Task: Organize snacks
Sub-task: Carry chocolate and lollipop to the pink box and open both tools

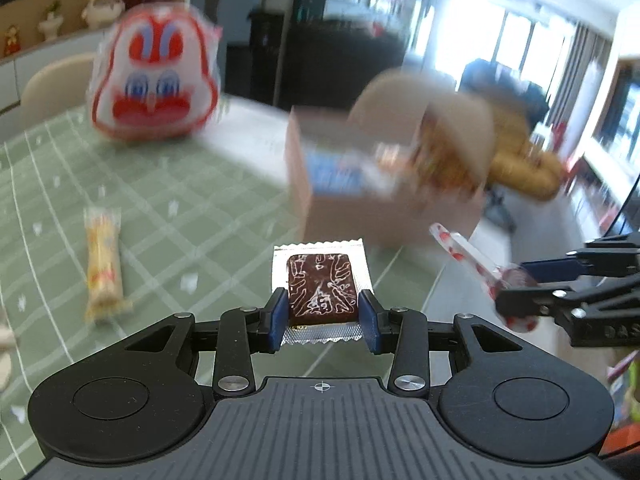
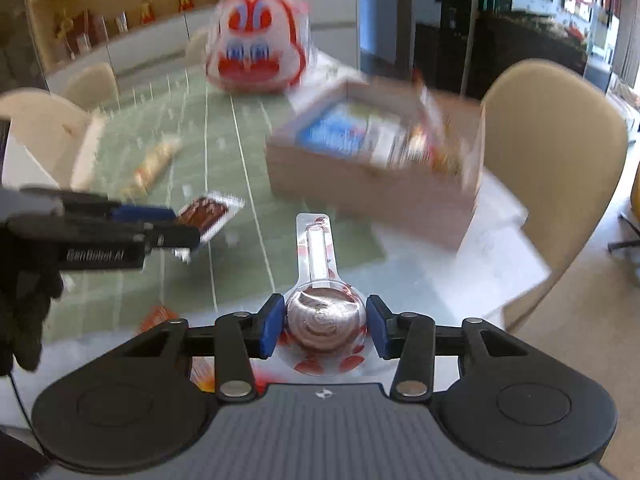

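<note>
My left gripper (image 1: 323, 316) is shut on a brown candy slab in a clear silver-edged wrapper (image 1: 320, 284), held above the table; it also shows in the right wrist view (image 2: 208, 214). My right gripper (image 2: 325, 328) is shut on a wrapped lollipop with a red-spotted wrapper (image 2: 322, 316), its stick pointing forward; it also shows in the left wrist view (image 1: 476, 264). A cardboard box (image 1: 352, 208) holding several snack packs stands ahead, also in the right wrist view (image 2: 372, 196). A yellow wrapped snack bar (image 1: 102, 264) lies on the green checked cloth (image 1: 180, 200).
A large red-and-white rabbit-face snack bag (image 1: 154, 72) stands at the far side of the table. Beige chairs (image 2: 556, 168) stand around the table. An orange wrapper (image 2: 158, 316) lies near the table's front edge. The table edge runs to the right of the box.
</note>
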`<state>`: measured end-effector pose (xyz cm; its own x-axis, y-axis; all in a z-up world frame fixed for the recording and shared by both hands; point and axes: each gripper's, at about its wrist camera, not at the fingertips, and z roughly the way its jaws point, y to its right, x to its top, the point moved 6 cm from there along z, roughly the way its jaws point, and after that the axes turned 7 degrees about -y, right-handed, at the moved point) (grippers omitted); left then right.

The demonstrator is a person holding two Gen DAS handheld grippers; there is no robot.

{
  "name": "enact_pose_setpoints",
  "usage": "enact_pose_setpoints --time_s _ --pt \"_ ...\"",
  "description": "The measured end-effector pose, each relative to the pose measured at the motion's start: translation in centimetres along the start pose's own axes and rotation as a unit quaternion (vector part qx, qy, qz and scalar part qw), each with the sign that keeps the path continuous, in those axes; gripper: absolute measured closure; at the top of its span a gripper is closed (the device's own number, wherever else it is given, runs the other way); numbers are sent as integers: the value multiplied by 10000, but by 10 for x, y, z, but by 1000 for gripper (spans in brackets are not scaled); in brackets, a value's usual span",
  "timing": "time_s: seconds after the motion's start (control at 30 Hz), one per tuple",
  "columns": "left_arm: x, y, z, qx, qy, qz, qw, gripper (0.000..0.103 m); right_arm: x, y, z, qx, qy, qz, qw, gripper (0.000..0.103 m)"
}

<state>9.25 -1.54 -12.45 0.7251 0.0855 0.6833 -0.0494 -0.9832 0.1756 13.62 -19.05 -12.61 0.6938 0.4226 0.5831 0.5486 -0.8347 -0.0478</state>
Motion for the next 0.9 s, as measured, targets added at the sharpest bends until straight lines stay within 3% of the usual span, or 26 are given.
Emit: enact_pose_setpoints --time_s 0.2,0.3,0.4,0.5,0.6,0.67,0.9 --pt "94 32 -52 -490 1228 107 9912 60 81 25 -72 -210 1125 -124 9934 59" --pt "148 45 -55 -601 1498 233 9866 60 133 45 -97 -215 1522 61 9881 59" --pt "182 49 -27 -844 1262 183 9882 60 173 63 -98 -300 1588 237 9866 59" --pt "182 44 25 -917 783 -8 9927 60 188 85 -73 -352 1380 614 9879 59" --pt "163 31 81 -833 227 -119 9962 59 175 104 -37 -302 1010 1013 9892 59" --pt "149 19 103 -649 105 -240 9975 61 160 107 -4 -322 674 1121 9909 59" --pt "128 -21 122 -296 -544 -948 9936 62 121 107 88 47 -258 1725 9847 59"
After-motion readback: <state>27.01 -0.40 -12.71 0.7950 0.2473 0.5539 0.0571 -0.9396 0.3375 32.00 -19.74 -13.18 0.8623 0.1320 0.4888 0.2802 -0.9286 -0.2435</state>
